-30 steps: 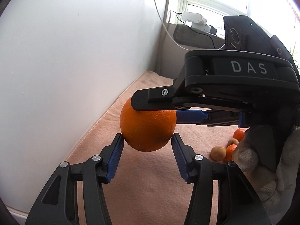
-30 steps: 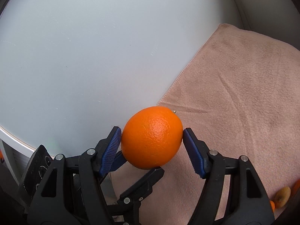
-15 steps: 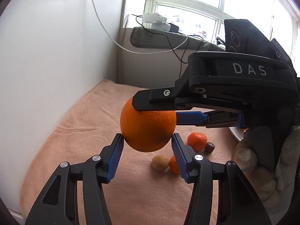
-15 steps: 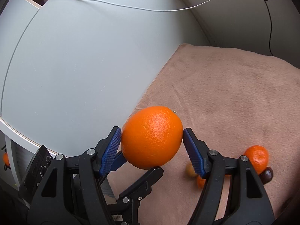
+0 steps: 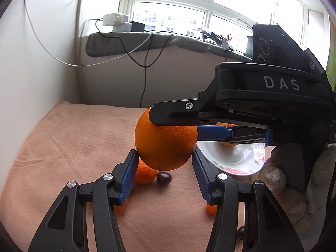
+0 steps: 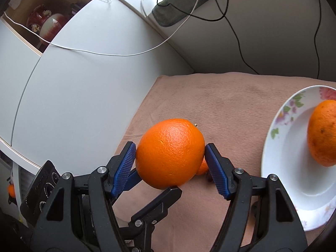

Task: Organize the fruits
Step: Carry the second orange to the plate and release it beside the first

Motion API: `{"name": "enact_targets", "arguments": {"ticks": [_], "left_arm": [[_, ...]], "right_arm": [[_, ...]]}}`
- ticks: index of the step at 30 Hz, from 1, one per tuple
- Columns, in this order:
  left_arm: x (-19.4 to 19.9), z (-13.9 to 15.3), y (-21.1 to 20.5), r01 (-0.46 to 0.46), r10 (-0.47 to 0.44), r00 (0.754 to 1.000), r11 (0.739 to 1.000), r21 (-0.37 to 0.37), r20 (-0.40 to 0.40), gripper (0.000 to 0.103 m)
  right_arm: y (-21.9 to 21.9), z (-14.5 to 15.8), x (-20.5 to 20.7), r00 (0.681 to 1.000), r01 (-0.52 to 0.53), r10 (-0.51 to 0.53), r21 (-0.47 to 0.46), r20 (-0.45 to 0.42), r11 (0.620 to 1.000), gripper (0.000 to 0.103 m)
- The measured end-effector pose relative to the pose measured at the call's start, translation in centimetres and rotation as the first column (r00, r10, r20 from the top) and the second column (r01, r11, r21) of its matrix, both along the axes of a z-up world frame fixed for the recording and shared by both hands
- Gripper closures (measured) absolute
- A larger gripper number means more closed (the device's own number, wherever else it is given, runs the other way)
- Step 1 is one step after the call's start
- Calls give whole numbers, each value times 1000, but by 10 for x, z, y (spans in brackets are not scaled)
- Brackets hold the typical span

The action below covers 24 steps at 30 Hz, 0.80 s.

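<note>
both grippers' fingers [image 6: 124,166] pinch one orange [image 6: 170,153] above the cloth [image 6: 220,96].

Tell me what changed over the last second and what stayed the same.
Both claws swung together away from the white cabinet side toward the flowered plate, which has come into view with another orange on it. Small fruits on the pink cloth now lie under the carried orange. Unchanged: the left claw and right claw both stay clamped on that orange.
</note>
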State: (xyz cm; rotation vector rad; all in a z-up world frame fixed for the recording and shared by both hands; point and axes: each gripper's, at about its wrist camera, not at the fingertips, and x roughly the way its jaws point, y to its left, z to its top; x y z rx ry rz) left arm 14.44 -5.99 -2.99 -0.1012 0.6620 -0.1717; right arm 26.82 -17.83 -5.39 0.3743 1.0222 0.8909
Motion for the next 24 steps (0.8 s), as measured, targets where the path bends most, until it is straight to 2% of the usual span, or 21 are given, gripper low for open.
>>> {"name": "enact_targets", "arguments": {"ticks": [7, 15, 24], "left_arm": [[3, -1, -50, 93, -93, 996, 996, -10, -11, 51], [15, -1, -106, 198, -198, 980, 980, -16, -23, 51], [32, -10, -148, 275, -279, 957, 960, -56, -74, 51]], "right_arm": [[-64, -2, 3, 997, 81, -81, -5, -6, 997, 32], [-132, -2, 1, 985, 175, -175, -10, -8, 985, 32], [-180, -10, 5, 969, 248, -249, -62, -10, 967, 32]]}}
